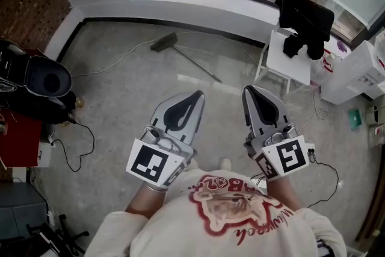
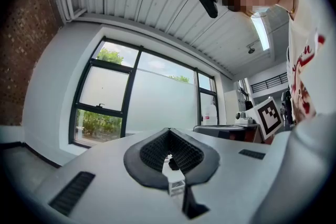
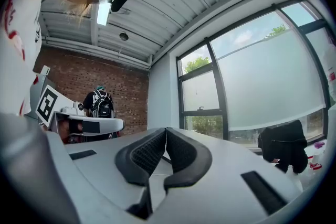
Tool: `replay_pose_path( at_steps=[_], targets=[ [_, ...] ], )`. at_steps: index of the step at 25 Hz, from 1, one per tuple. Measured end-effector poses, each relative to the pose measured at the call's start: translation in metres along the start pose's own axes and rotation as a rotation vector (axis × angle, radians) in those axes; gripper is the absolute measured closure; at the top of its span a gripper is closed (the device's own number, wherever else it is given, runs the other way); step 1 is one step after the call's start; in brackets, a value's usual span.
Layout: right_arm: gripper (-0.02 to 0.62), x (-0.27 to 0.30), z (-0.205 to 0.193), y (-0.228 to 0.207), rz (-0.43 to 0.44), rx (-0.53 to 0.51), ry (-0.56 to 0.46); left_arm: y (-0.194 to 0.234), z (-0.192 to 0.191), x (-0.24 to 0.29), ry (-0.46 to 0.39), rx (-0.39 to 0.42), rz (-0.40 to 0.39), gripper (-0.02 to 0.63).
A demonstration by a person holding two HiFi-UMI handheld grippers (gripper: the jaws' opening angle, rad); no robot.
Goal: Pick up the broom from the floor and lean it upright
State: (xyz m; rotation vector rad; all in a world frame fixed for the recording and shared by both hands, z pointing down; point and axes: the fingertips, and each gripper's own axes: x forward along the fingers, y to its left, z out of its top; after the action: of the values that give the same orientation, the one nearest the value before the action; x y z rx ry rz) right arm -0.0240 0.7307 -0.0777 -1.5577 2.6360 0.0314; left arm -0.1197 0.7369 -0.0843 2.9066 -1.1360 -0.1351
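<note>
Concrete floor (image 1: 120, 105) by the window wall: broom (image 1: 187, 61) is seen lying flat, well ahead of both grippers. Left gripper (image 1: 197, 95) and right gripper (image 1: 248, 89) are closed together, nothing gripped.

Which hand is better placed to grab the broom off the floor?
Probably left, though it's close. The broom lies ahead, stretching off toward the side of the left gripper. The right gripper is about as near the handle end. Both are shut, empty.
</note>
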Motion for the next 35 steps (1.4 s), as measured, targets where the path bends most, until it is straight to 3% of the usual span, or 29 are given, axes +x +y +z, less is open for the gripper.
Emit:
replay_pose_path(
  at_steps=[15, 20, 28, 35],
  targets=[
    [0.571, 0.039, 0.008, 0.042, -0.023, -0.014, -0.056, 0.050, 0.000, -0.047, 0.024, 0.070, 0.036, 0.589],
    [0.571, 0.053, 0.007, 0.037, -0.027, -0.021, -0.070, 0.070, -0.006, -0.042, 0.017, 0.041, 0.043, 0.589],
    [0.571, 0.099, -0.014, -0.015, -0.044, -0.013, -0.040, 0.112, -0.021, 0.004, 0.068, 0.073, 0.084, 0.589],
    [0.571, 0.189, -0.016, -0.089, -0.067, -0.057, -0.078, 0.180, -0.024, 0.100, 0.055, 0.078, 0.073, 0.589]
  ],
)
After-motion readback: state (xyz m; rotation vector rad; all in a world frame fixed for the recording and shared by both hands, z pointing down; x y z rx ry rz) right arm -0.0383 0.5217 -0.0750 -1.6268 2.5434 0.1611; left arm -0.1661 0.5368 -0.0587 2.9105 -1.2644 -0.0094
